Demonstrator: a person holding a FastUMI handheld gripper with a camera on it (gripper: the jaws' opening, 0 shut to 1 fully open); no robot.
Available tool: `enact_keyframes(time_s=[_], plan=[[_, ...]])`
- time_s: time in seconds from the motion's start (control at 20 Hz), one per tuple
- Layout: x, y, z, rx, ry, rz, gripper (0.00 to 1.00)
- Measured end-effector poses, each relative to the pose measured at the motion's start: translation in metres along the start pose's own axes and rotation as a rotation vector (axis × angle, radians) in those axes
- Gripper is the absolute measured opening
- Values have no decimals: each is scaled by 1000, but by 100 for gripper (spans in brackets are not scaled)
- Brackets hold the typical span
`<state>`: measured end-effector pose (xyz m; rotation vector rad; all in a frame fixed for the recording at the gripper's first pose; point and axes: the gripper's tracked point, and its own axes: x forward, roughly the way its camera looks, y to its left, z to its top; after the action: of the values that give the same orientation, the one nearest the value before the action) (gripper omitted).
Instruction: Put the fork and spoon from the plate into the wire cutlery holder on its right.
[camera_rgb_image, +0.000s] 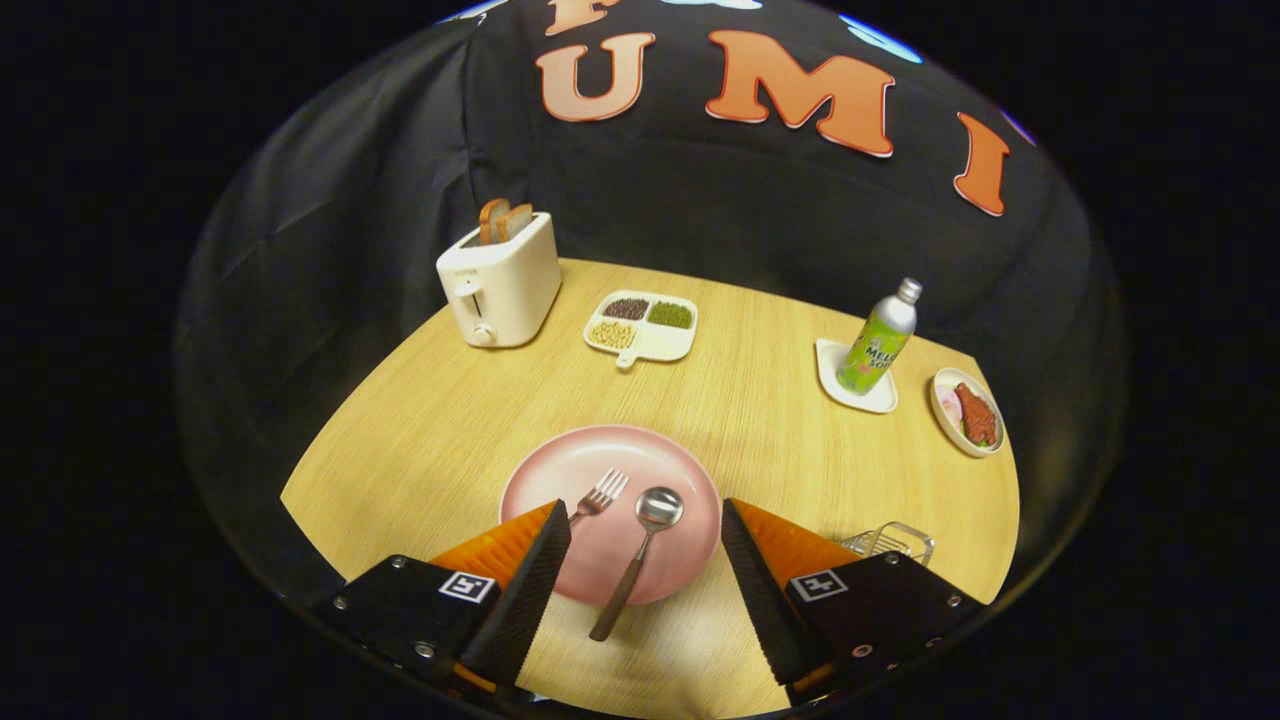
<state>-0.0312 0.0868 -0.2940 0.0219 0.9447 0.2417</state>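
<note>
Spread wide and holding nothing, the hand-held gripper (645, 520) hovers low over the near edge of the wooden tabletop (440, 420). Between its fingers lies the pink plate (575, 465), bearing the fork (601, 493) beside the left finger and the spoon (640, 550), whose handle overhangs the plate's near rim. Just beyond the right finger sits the wire cutlery holder (893, 541), partly hidden. Far ahead to the left stands a white toaster (500, 282) with bread slices in it, then a divided dish (641, 325) of beans. Ahead right, a green bottle (880, 340) stands on a white coaster (835, 385); its label is too small to read. Beside it is a small bowl (967, 412) of food.
</note>
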Motion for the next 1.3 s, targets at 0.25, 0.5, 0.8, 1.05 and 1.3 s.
enact_keyframes(time_s=[0.25,0.5,0.8,1.05,1.3], plan=[[33,4,-37,-7,155,6,86],[55,5,-68,5,291,-4,74],[68,6,-87,49,403,-10,45],[71,1,-93,86,435,-54,17],[69,-4,-88,113,412,-63,7]])
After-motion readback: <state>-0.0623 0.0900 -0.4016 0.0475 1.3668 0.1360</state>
